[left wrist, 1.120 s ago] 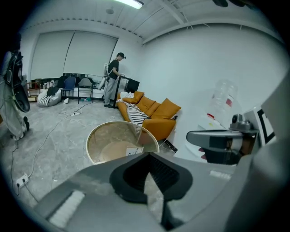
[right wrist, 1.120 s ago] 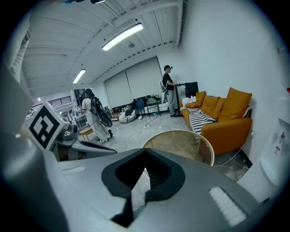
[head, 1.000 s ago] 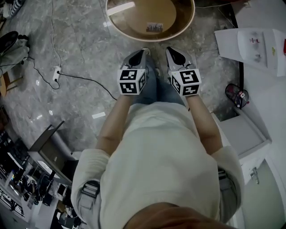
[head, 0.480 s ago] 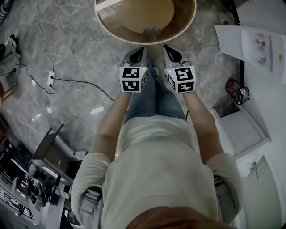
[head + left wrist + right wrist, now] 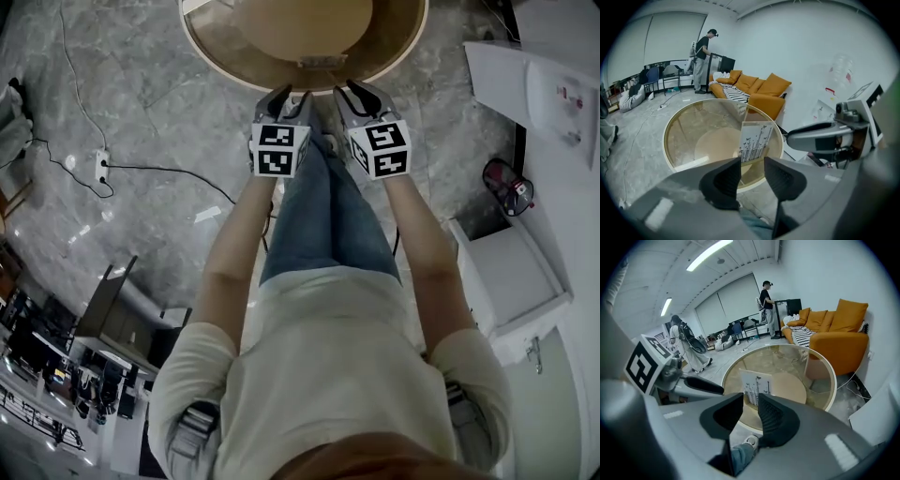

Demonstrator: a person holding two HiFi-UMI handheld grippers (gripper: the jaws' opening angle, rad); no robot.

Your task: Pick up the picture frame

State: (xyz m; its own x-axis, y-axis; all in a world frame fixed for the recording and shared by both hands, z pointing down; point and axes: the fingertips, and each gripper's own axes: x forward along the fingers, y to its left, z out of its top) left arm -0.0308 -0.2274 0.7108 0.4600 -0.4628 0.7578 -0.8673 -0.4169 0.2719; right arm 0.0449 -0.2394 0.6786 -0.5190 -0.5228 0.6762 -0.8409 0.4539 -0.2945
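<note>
The picture frame (image 5: pixel 757 140) stands upright on the round glass table (image 5: pixel 670 154), near its front rim; it holds a white print with dark vertical lines. The head view shows the picture frame (image 5: pixel 322 62) edge-on, just beyond both grippers. My left gripper (image 5: pixel 752 163) is short of the table; its jaws are opening with nothing between them, and the frame shows through the gap. My right gripper (image 5: pixel 750 398) is beside it, its jaws also opening on nothing, with the picture frame (image 5: pixel 757 386) ahead. From above, the left gripper (image 5: pixel 284 94) and right gripper (image 5: pixel 354 90) sit side by side at the table (image 5: pixel 211 61) edge.
An orange sofa (image 5: pixel 759 89) stands behind the table. One person (image 5: pixel 701 61) stands at the back of the room, another person (image 5: pixel 689 350) at the left. White furniture (image 5: pixel 544 103) lies to the right. A power strip (image 5: pixel 101 164) with cable lies on the floor.
Both grippers have moved forward and down towards the table rim. Their jaws, shut before, now stand apart.
</note>
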